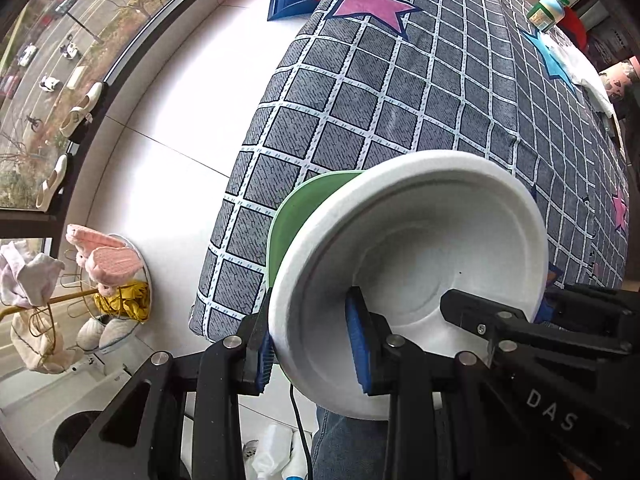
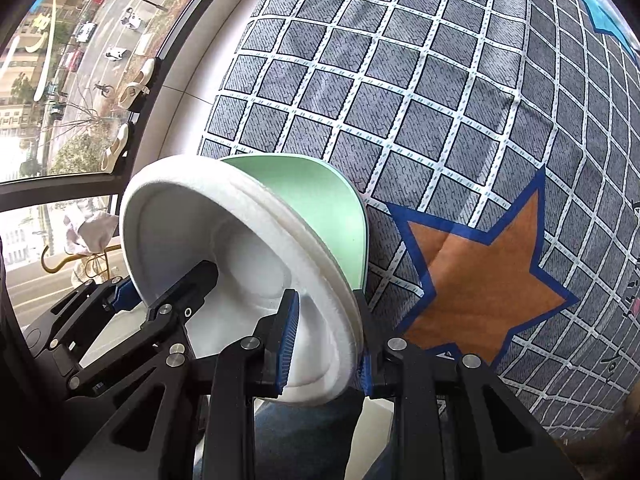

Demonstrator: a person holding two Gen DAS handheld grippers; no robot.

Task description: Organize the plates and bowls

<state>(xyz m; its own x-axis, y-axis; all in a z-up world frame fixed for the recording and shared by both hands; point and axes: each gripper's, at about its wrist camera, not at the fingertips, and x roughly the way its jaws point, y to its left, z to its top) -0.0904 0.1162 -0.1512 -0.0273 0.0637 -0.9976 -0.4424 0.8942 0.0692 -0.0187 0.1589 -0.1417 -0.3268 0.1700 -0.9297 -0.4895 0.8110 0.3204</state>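
Over the checked tablecloth (image 1: 400, 92), both grippers' fingers (image 1: 360, 340) clamped on the white bowls (image 1: 420, 256) and green plate (image 2: 320, 208)

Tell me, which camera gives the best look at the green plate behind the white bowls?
The right wrist view: there the green plate shows a broad pale-green face behind the stacked white bowls. The left wrist view shows only a narrow green crescent past the bowl rim.
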